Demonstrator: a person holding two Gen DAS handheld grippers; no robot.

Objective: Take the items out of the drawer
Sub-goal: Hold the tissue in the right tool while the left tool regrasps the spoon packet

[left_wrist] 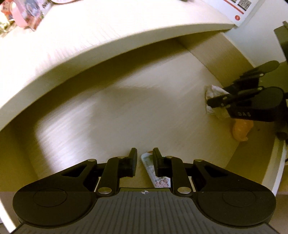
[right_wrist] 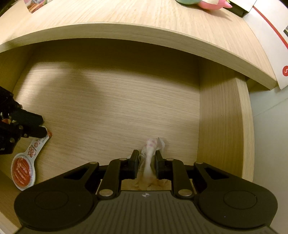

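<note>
While both our grippers point steeply down into the open drawer [right_wrist: 225, 126], we work nearest to its front edge. Our right gripper [right_wrist: 147, 162] has its jaws drawn narrow and pressed on a crumpled white wrapper [right_wrist: 150, 158], the top of a soft bag whose orange contents show just beneath the fingers in the other view. Our left gripper [left_wrist: 144, 162] stands with a slim gap, and a flat printed packet [left_wrist: 151, 169] lies on the drawer floor between the fingers; from the right wrist view one fingertip sits at the packet's narrow red tip [right_wrist: 49, 134], and we cannot tell that the pads press on it, so we judge it not yet held. Farther on, the drawer floor lies bare up to the back wall, and above it the desk top [right_wrist: 144, 16] carries a pink toy [right_wrist: 214, 3] and boxes. We see two risks: the thin wrapper could tear or slip out when the right hand lifts, since only loose film is pinched; and the left fingers could close on the packet's very end, so it swings or drops, or scrape the floor and push it away.
</note>
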